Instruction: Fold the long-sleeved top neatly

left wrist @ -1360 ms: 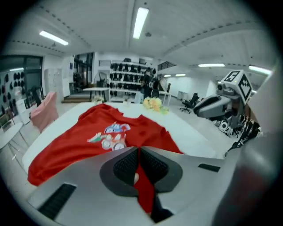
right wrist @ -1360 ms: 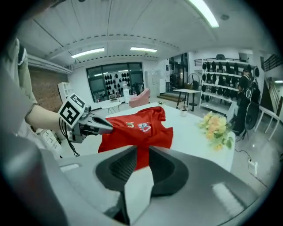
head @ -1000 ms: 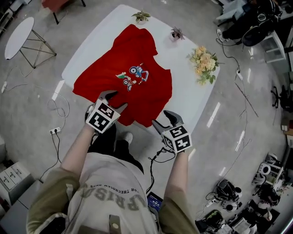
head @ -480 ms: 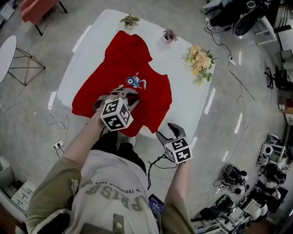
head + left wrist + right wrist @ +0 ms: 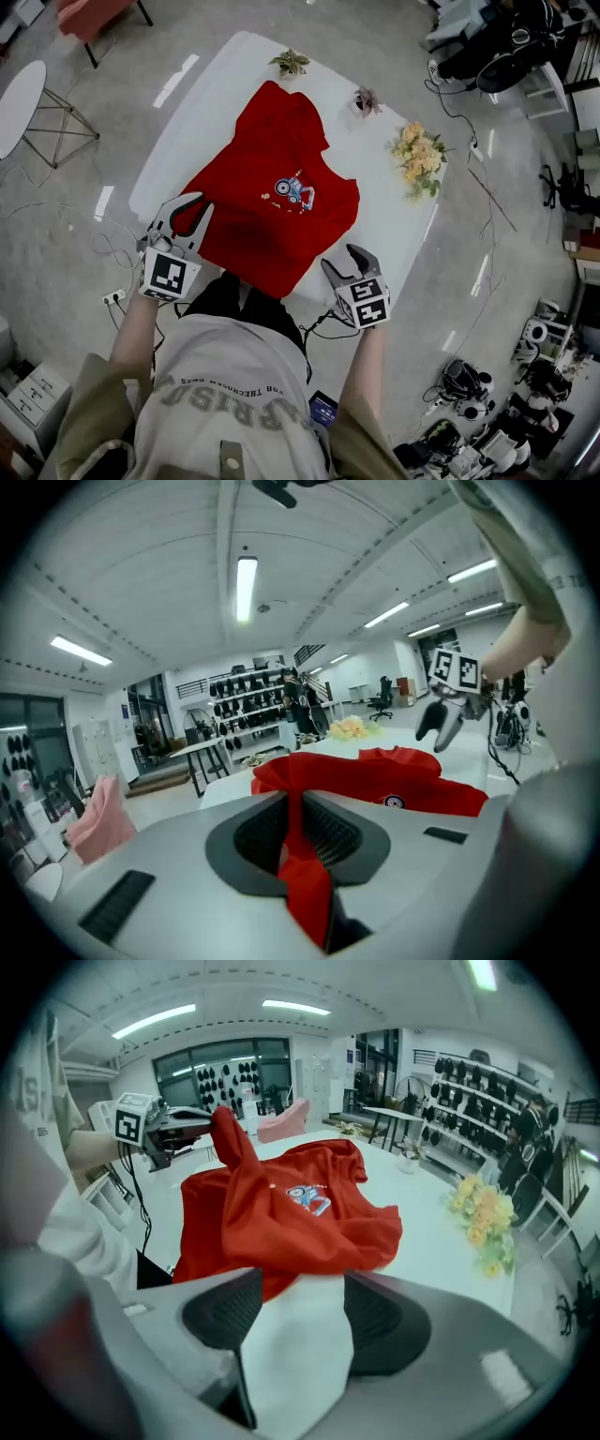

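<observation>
The red long-sleeved top with a small cartoon print lies on the white table. My left gripper is at the top's left edge, shut on a pinch of red cloth that runs between its jaws. In the right gripper view that cloth rises in a peak up to the left gripper. My right gripper hovers open over bare table at the front right corner of the top, with nothing between its fingers.
A bunch of yellow flowers lies at the table's right side, and two small potted plants stand along its far edge. A round side table stands on the floor to the left, near loose cables.
The left gripper went from the front hem in over the top's middle, shut on red cloth, then swung out to the left edge and rose. The right gripper shifted slightly.
</observation>
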